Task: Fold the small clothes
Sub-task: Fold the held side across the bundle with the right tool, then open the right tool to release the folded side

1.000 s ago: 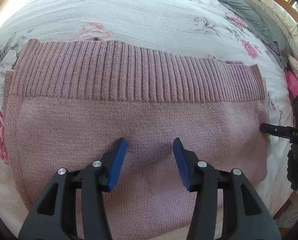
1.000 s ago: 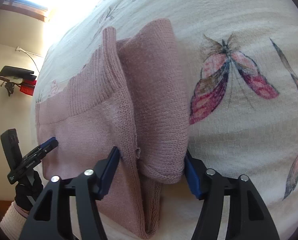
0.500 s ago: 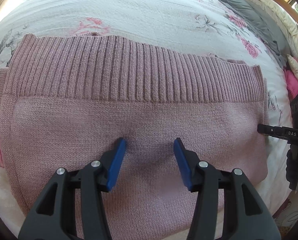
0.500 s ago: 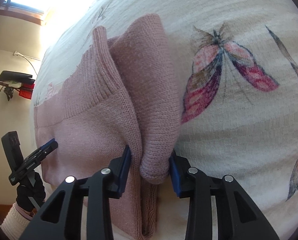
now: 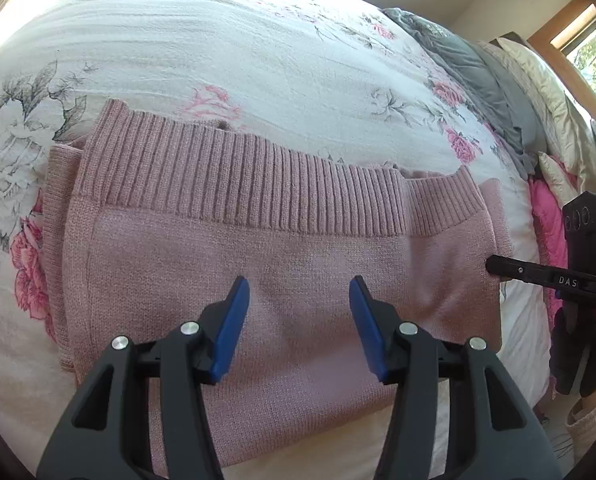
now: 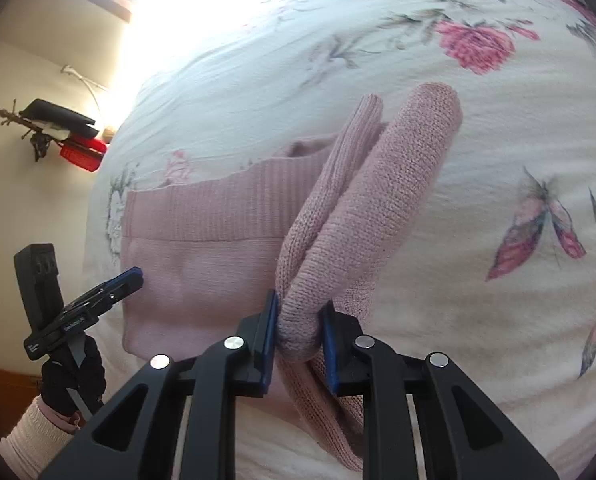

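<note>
Clamped tight on a rolled fold of pink knit, the right gripper has its blue pads pressed against both sides of the fabric at the garment's right edge, and that edge stands lifted off the bedspread in a thick doubled ridge. Wide apart and holding nothing, the left gripper hangs over the lower middle of the same sweater, its fingers not pinching any cloth. The sweater is a dusty pink knit with a broad ribbed band across its far edge and plain stitch below; it lies mostly flat on the white floral bedspread, with a narrow folded strip showing along its left side. Grey bedding and pillows are piled at the far right of the bed.
</note>
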`<state>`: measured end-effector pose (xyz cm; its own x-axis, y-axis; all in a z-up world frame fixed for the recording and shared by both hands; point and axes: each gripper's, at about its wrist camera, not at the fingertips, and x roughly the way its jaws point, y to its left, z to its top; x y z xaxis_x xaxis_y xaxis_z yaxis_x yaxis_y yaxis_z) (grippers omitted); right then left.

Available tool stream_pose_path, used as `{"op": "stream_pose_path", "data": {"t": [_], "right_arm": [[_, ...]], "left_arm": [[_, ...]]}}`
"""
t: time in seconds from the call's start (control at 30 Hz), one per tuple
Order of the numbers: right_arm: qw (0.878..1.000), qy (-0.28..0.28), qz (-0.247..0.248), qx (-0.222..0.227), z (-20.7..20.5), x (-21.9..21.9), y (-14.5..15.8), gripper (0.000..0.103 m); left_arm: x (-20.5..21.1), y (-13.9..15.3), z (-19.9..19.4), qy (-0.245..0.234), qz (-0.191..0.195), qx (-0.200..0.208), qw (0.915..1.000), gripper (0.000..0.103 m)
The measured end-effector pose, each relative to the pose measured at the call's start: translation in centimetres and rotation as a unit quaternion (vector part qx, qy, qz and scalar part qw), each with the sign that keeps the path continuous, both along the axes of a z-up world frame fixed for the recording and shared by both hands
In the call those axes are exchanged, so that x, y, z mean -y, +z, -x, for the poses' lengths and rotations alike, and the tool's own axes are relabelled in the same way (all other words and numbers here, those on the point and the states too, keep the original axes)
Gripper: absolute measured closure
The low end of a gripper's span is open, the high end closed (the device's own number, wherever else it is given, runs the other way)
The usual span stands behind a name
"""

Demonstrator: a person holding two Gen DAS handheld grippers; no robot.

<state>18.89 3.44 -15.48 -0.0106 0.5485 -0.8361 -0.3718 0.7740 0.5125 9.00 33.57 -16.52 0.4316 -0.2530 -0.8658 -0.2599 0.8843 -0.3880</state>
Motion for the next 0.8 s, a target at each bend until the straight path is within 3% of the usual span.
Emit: {"op": "stream_pose_path", "data": {"t": [0.17,0.37,0.5,0.6,0.67,0.73,0.8], "right_arm": [[0.997,0.077,0.0,0.019,1.9,-7.1,1.4,0.087],[0.991,0.128,0.041,0.002,4.3,-13.4,-1.7,0.086],[0.992,0.12,0.041,-0.029,4.4,-13.5,-4.2,0.079],[0.993,0.109,0.015,-0.045,4.3,-12.7,-4.4,0.074],[0.993,0.106,-0.007,-0.047,4.3,-12.0,-3.4,0.068],[0.994,0.101,-0.027,-0.04,4.6,-11.0,-1.6,0.055],[0.994,0.105,-0.038,-0.009,5.2,-9.9,0.7,0.05]], "left_arm": [[-2.1,1.0,1.0,0.022,0.03,0.014,0.9992,0.051],[-3.8,1.0,2.2,0.049,0.051,0.018,0.9974,0.051],[-4.2,0.9,2.9,0.047,0.056,0.016,0.9972,0.051],[-4.0,0.9,3.1,0.041,0.06,0.015,0.9972,0.051],[-3.7,0.8,2.8,0.036,0.064,0.015,0.9972,0.05],[-3.4,0.8,2.5,0.033,0.071,0.013,0.9968,0.049],[-3.1,0.7,2.1,0.031,0.083,0.012,0.996,0.049]]}}
